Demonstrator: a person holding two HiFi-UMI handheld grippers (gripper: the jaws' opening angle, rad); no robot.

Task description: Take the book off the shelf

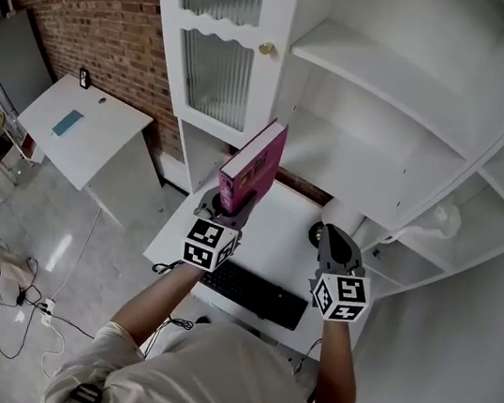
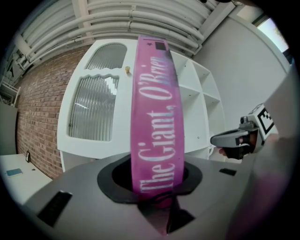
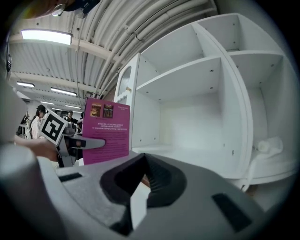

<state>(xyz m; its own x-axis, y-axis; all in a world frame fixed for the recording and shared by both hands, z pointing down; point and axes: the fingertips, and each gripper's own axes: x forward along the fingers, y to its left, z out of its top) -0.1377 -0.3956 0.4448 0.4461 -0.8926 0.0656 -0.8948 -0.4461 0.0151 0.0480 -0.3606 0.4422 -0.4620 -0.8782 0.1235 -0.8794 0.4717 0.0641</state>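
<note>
I've got the pink book [image 1: 254, 162] pinched upright in my left gripper [image 1: 226, 211], out in front of the white shelf unit [image 1: 386, 75]. My right gripper [image 1: 334, 241] is pressed together, empty.

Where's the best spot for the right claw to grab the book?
Probably the free top end, from above, right claw spanning cover to cover: the book stands upright, thin, its lower end clamped in the left claw.
</note>
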